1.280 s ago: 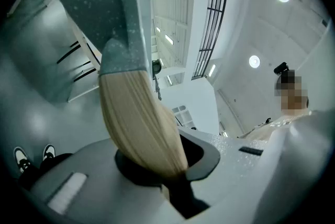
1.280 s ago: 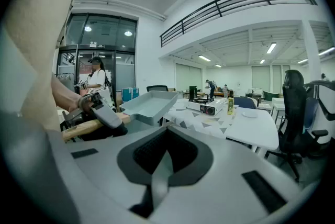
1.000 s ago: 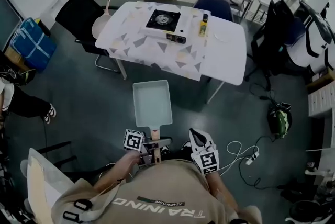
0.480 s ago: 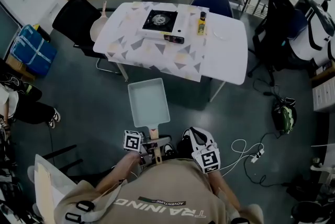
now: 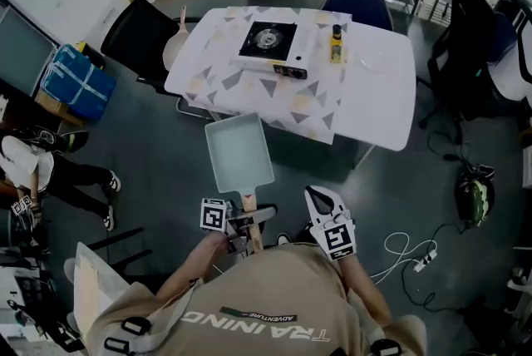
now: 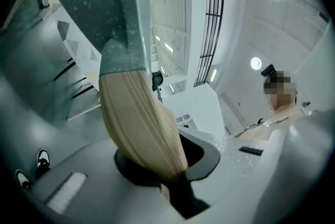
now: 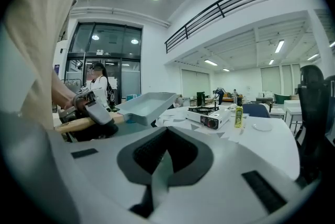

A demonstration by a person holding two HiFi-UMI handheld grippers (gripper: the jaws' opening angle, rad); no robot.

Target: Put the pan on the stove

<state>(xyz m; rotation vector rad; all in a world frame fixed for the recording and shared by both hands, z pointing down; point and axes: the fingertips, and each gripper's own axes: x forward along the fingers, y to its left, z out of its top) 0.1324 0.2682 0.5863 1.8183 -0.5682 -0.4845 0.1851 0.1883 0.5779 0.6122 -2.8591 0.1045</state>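
Note:
A pale rectangular pan (image 5: 239,153) with a wooden handle (image 5: 249,217) is carried level above the floor, short of the table. My left gripper (image 5: 241,223) is shut on that handle; in the left gripper view the handle (image 6: 138,123) runs up out of the jaws to the pan's underside (image 6: 115,8). The portable stove (image 5: 273,41) stands on the white table (image 5: 366,101), far ahead of the pan. My right gripper (image 5: 318,198) hangs beside the handle, shut and holding nothing. The right gripper view shows the pan (image 7: 149,104), the stove (image 7: 209,115) and the right gripper (image 7: 165,165).
A yellow bottle (image 5: 336,44) and a white plate (image 5: 371,56) sit right of the stove. A black chair (image 5: 137,34) stands at the table's left end and a blue chair (image 5: 357,5) behind it. A blue bag (image 5: 75,80) and a seated person's legs (image 5: 50,171) are at the left. Cables (image 5: 411,250) lie on the floor at right.
The pan stays held in my left gripper. In the head view the table and stove have drifted to the right and slightly nearer, and the pan has tilted a little leftward.

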